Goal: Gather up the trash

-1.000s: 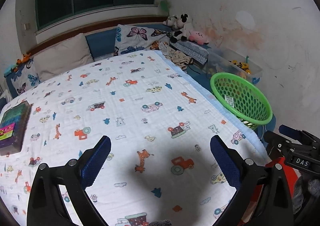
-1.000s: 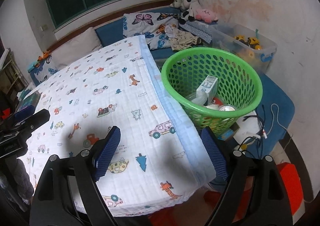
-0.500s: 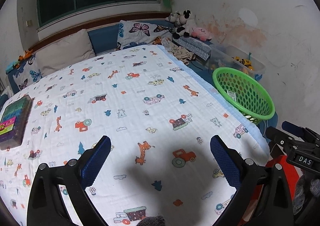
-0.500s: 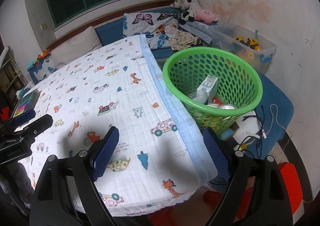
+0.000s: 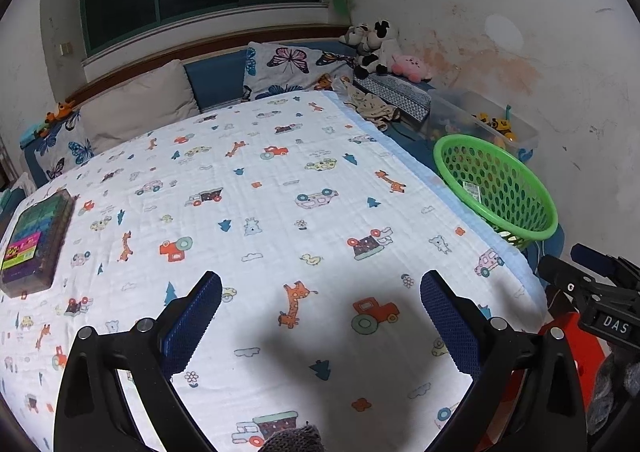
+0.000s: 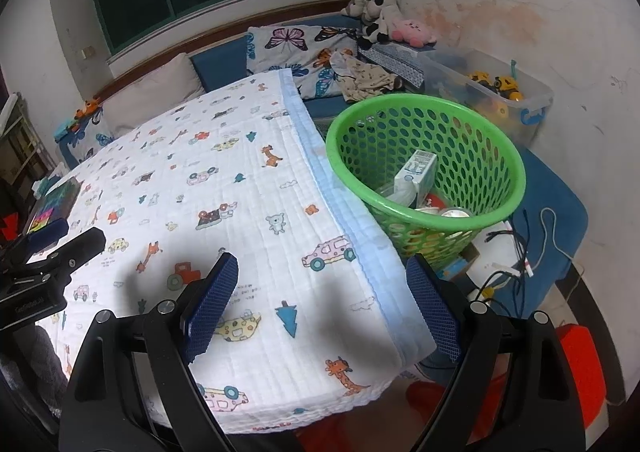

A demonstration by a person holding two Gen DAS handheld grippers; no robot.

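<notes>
Green basket beyond jaws (right)

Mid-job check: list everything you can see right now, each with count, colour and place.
basket: 1, green, on the floor beside the bed's right edge
carton: 1, white and blue, inside the basket
blanket: 1, white with cartoon prints, spread over the bed
box: 1, multicoloured, on the blanket's left edge
pillows: several, beige and butterfly-print, at the headboard
plush toys: several, black-white and pink, far corner
bin: 1, clear, holding yellow toy vehicles, behind the basket
cables: several, black and white, on the floor
left claw: open, empty, over the blanket
right claw: open, empty, over the blanket's corner
</notes>
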